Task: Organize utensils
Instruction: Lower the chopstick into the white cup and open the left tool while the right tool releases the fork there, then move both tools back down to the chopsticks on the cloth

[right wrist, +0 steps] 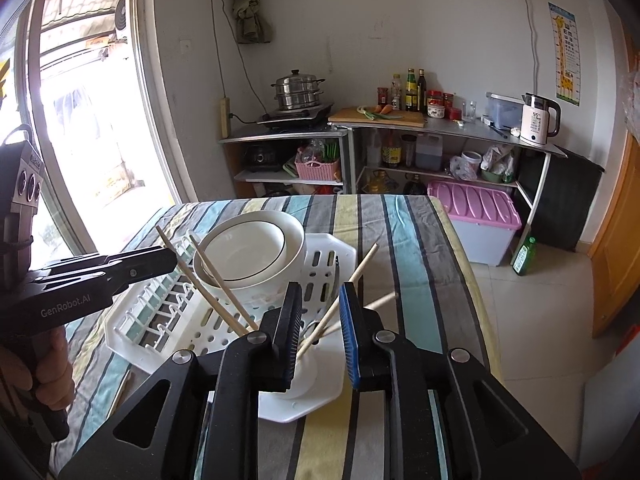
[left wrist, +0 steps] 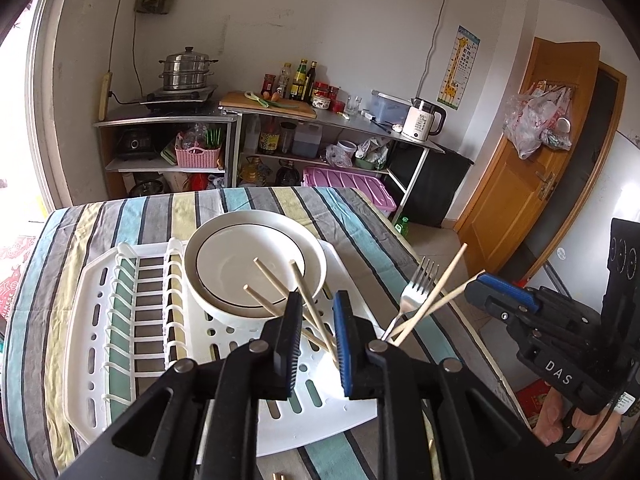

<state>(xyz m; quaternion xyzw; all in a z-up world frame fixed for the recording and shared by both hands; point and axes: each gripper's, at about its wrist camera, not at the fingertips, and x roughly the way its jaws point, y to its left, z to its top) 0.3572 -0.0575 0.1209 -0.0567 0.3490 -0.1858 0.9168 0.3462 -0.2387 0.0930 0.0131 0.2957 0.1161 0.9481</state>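
Note:
A white dish rack [left wrist: 132,320] lies on the striped table and holds a stack of white bowls [left wrist: 256,268]. Several wooden chopsticks [left wrist: 276,288] lean up between the jaws of my left gripper [left wrist: 318,300], which is open above the rack. A fork [left wrist: 418,288] and two more chopsticks [left wrist: 436,292] stand at the rack's right end. My right gripper [right wrist: 322,294] is open just above those chopsticks [right wrist: 352,280] and a white cup [right wrist: 308,376]. The right gripper also shows in the left wrist view [left wrist: 508,292].
The striped cloth covers the table [right wrist: 408,240], whose right edge drops to a tiled floor. A steel shelf unit with a steamer pot [left wrist: 188,68], bottles and a kettle [left wrist: 422,118] stands behind. A pink-lidded bin [right wrist: 474,212] sits by the table's far corner.

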